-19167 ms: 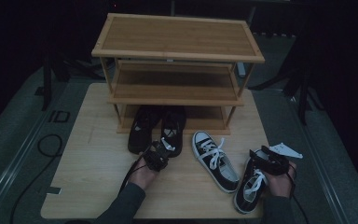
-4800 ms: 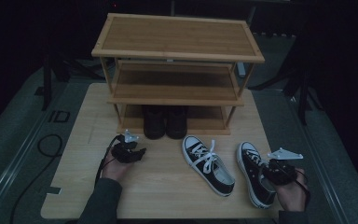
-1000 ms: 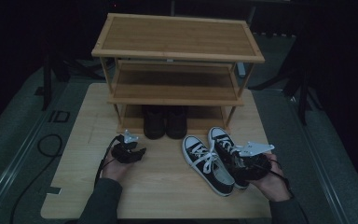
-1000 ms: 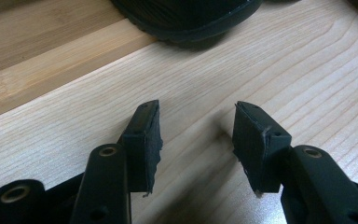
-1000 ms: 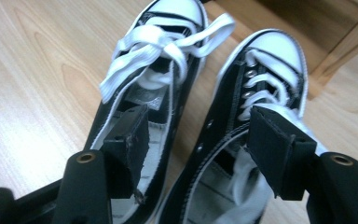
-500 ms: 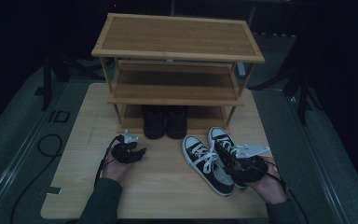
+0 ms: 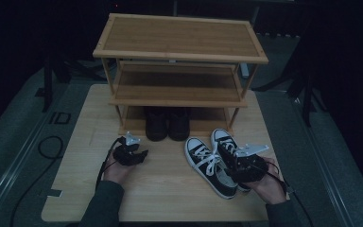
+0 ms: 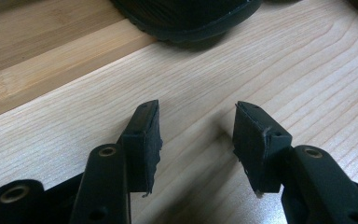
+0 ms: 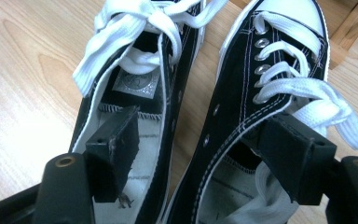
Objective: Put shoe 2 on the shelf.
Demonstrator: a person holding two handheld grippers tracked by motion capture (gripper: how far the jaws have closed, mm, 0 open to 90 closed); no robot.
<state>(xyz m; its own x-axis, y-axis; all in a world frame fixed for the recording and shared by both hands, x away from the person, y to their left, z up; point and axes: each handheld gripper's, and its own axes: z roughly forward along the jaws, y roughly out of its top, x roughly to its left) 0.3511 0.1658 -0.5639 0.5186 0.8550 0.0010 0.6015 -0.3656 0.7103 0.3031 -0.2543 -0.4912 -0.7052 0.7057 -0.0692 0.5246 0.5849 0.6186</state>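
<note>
A: Dark room, a pale wooden table [image 7: 170, 198], and at its twelve o'clock end a three-tier bamboo shoe rack [image 7: 179, 61]. A pair of black boots [image 7: 168, 124] already sits on the bottom tier. What step is this?

B: I judge it the gathering of the second pair. The two black-and-white canvas sneakers lie side by side at about four o'clock on the table, toes pointing toward the rack: the left sneaker [image 7: 210, 165] and the right sneaker [image 7: 227, 146], their inner walls touching or nearly so.

A: And the next move?

B: Likely a pinch on both inner collars together, then a lift and a slide toward twelve o'clock onto a tier. It calls for a firm bite, or one shoe drops.

A: The tongs?

B: The right gripper [image 9: 205, 154] straddles those inner walls, one jaw inside each shoe opening. Its jaws have just been opening and stand spread; the pads [image 9: 116, 149] do not press the canvas, so nothing is pinched.

A: The other?

B: The left gripper [image 8: 196, 135] rests at eight o'clock, jaws spread and empty above bare wood, a boot toe [image 8: 186, 18] just ahead of it.
</note>
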